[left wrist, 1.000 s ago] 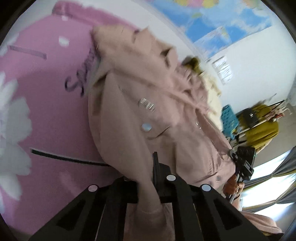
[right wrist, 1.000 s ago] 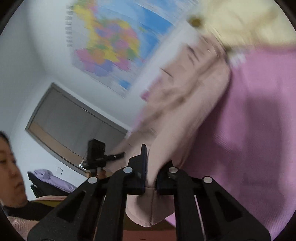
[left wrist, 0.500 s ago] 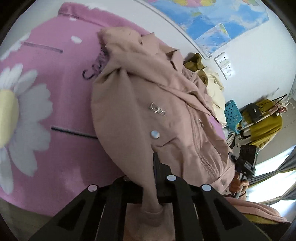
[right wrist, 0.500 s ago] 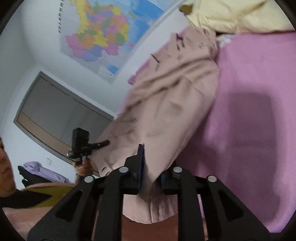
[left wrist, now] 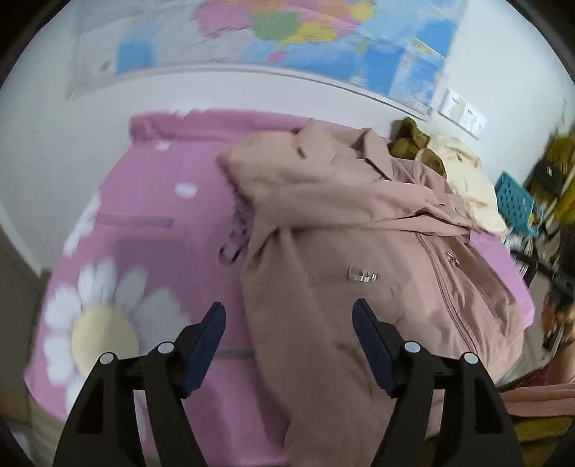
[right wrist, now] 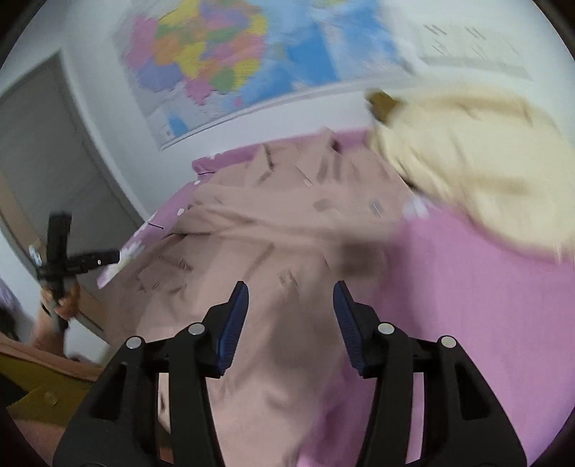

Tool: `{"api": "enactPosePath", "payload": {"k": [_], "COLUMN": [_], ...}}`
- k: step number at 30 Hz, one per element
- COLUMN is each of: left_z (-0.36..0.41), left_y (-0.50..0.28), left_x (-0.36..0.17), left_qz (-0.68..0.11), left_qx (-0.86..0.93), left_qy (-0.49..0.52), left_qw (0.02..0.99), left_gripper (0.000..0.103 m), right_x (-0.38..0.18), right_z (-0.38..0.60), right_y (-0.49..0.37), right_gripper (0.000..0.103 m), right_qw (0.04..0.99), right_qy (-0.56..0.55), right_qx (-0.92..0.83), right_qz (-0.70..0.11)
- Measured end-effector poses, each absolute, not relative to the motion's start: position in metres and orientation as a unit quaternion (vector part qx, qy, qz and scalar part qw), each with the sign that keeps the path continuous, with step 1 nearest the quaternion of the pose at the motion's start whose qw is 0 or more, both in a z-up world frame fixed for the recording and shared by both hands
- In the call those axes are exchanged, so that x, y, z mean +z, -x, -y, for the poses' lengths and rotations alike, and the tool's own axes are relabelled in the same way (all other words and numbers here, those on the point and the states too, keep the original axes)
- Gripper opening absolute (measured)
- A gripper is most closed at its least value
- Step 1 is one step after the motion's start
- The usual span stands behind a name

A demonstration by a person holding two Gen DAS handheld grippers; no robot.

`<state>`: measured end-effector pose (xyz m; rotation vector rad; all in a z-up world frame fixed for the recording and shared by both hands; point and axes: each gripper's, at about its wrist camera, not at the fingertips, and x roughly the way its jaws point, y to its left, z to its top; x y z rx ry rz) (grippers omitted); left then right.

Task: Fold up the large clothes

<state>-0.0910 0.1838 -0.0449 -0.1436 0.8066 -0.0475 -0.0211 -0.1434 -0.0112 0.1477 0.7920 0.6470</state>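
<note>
We see the pink jacket [left wrist: 359, 230] lying crumpled on the pink blanket [left wrist: 151, 230], collar toward the wall, zipper side up. Left tongs [left wrist: 289, 323] are spread and opening, hovering over the jacket's lower edge, pads not pressing the cloth. Right tongs [right wrist: 290, 305] are opening too, jacket fabric [right wrist: 273, 251] under the gap, nothing pinched. A cream garment [right wrist: 467, 158] sits beside the jacket's collar end, an olive one [left wrist: 409, 143] next to it. Map [left wrist: 323, 32] on the wall behind. Blue basket [left wrist: 514, 204] off to the right.
</note>
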Motion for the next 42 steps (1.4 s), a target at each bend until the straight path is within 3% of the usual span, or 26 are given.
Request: {"api": "enactPosePath", "payload": {"k": [5,14,18,24,25,27,31,33,34,42], "left_z": [-0.162,-0.136,-0.121,-0.110,-0.110,-0.112,-0.110,-0.109,-0.112,-0.124], "left_y": [0.034,-0.106,-0.171,-0.231,-0.235,-0.242,-0.255,-0.260,-0.260,-0.270], "left_x": [-0.035,-0.018,-0.038,-0.080,-0.082,-0.083,-0.080,-0.079,-0.078,-0.066], "left_qz": [-0.389,-0.389,-0.421,-0.472,-0.472,-0.468,-0.456,-0.455,-0.453,-0.436], "left_qx": [-0.038,-0.030,-0.010,-0.004,-0.006,-0.014,0.001,0.006,0.007,0.016], "left_qy": [0.014,-0.017,-0.060,-0.109,-0.107,-0.092,-0.096,-0.102,-0.100,-0.097], "left_qw": [0.920,0.921,0.905,0.875,0.875,0.879,0.885,0.885,0.886,0.895], "left_gripper": [0.071,0.071,0.071,0.070,0.062,0.048,0.008,0.008,0.007,0.005], "right_x": [-0.007,-0.057,-0.077,-0.092,-0.091,-0.092,-0.090,-0.088,-0.087,-0.078], "right_z": [0.080,-0.002,-0.018,-0.029,-0.031,-0.032,-0.031,-0.029,-0.027,-0.008], "right_y": [-0.048,-0.190,-0.218,-0.232,-0.234,-0.240,-0.243,-0.246,-0.250,-0.271], "right_gripper": [0.049,0.048,0.053,0.049,0.033,0.028,0.019,0.015,0.004,0.003], "right_qw": [0.874,0.848,0.842,0.842,0.845,0.850,0.854,0.856,0.861,0.865], "right_qy": [-0.013,0.027,0.058,0.083,0.089,0.093,0.096,0.085,0.078,0.045], "right_qx": [0.313,0.268,0.246,0.242,0.237,0.227,0.228,0.228,0.222,0.219], "right_qz": [-0.371,-0.458,-0.478,-0.476,-0.471,-0.467,-0.458,-0.456,-0.452,-0.449]}}
